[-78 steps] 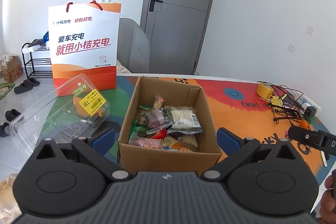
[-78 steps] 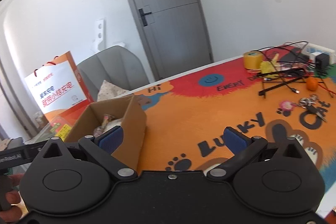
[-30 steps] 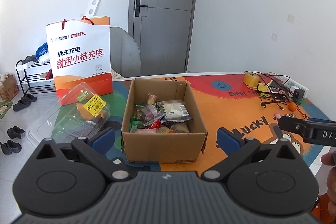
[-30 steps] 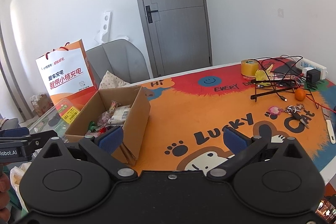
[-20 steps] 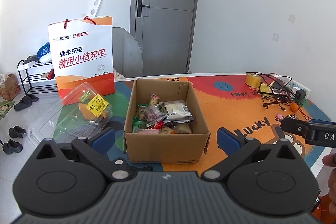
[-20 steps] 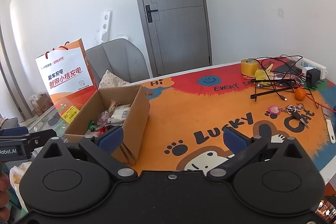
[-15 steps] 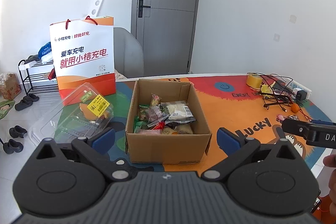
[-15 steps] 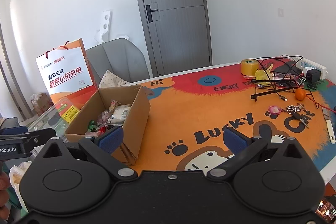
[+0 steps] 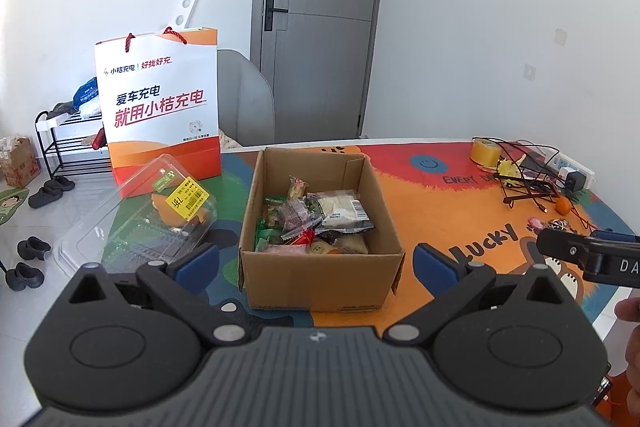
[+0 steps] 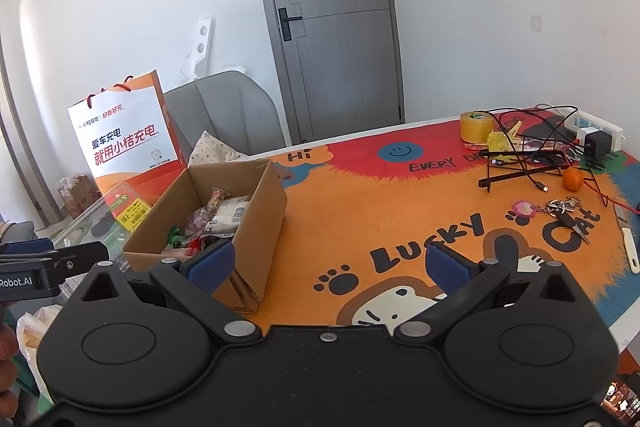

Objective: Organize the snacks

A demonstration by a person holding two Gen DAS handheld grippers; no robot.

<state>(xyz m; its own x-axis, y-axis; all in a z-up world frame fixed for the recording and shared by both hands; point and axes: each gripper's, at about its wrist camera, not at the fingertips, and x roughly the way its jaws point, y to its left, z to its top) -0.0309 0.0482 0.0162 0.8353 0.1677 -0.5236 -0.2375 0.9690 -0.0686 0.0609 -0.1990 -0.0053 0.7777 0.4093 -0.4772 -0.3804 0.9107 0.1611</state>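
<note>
An open cardboard box (image 9: pixel 320 283) (image 10: pixel 264 203) stands on the orange cartoon table mat (image 10: pixel 400 219). Inside it lie several wrapped snacks (image 9: pixel 316 223) (image 10: pixel 216 219), among them a white packet (image 9: pixel 340 209). My left gripper (image 9: pixel 316 261) is held back from the box's near wall, open, with nothing between its blue pads (image 9: pixel 198 261). My right gripper (image 10: pixel 328 263) is open and empty too, to the right of the box above the mat. Each gripper's tip shows at the edge of the other's view.
A clear plastic clamshell (image 9: pixel 152 215) with a yellow label lies left of the box, an orange-and-white paper bag (image 9: pixel 160 107) behind it. Tape roll (image 10: pixel 476 126), cables, power strip (image 10: pixel 596 131), an orange (image 10: pixel 573 179) and keys (image 10: pixel 564 211) crowd the far right. A grey chair (image 10: pixel 224 115) stands behind the table.
Over the earlier frames both grippers drew back and rose, so the box looks smaller and farther. In the last half second the views hardly shift. Both stay open.
</note>
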